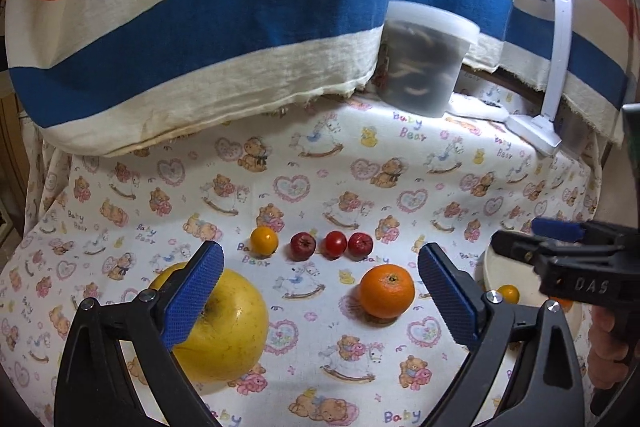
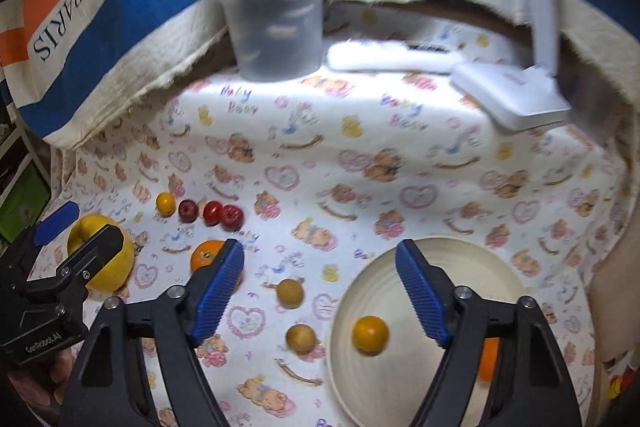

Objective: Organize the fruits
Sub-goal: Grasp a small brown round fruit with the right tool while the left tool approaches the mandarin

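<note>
Fruits lie scattered on the tabletop (image 2: 360, 163); a small yellow fruit (image 2: 370, 335) sits in the cream bowl (image 2: 472, 255), lower right, between the wide, empty right hand-held gripper (image 2: 320, 291).

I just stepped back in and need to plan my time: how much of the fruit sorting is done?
Done: a small yellow fruit and an orange fruit lie in the cream plate. In hand: nothing; the left gripper and right gripper are both open and empty. Left: the yellow apple, mandarin, two brownish fruits and the row of four small fruits remain on the cloth.
</note>
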`<action>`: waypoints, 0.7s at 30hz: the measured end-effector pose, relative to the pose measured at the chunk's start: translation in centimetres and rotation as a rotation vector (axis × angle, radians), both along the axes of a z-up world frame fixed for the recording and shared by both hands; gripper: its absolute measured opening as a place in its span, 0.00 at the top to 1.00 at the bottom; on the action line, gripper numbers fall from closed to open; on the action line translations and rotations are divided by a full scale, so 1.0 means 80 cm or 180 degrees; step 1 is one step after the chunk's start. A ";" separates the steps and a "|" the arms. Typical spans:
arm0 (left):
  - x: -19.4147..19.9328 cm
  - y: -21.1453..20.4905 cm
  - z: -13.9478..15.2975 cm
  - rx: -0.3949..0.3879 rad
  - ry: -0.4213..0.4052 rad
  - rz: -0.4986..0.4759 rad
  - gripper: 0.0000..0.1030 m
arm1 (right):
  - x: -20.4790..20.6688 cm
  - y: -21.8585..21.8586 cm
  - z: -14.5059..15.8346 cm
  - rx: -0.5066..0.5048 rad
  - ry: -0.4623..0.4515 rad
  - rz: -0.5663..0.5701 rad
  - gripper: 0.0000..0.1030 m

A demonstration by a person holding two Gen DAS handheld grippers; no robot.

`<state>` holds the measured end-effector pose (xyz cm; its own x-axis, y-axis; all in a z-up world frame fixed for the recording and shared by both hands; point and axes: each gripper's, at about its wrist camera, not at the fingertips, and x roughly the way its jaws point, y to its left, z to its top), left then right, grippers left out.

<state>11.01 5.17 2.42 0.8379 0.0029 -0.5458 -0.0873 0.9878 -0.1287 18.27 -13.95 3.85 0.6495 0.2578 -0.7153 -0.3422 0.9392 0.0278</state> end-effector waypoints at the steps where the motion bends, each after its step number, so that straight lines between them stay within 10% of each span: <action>1: 0.001 0.000 -0.002 -0.0007 0.0021 -0.0003 0.07 | 0.002 0.002 -0.007 0.0032 0.0074 0.0054 0.32; 10: 0.006 0.001 -0.011 -0.0026 0.0114 0.0000 0.13 | 0.022 0.011 -0.058 0.0179 0.0581 0.0296 0.61; 21: 0.006 0.001 -0.011 0.0030 0.0101 0.0032 0.15 | 0.025 0.022 -0.085 -0.0090 0.0399 0.0200 0.68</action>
<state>11.46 5.23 1.55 0.8200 0.0165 -0.5721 -0.1011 0.9880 -0.1165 20.30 -12.16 -2.96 0.5378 0.2738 -0.7974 -0.3959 0.9170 0.0478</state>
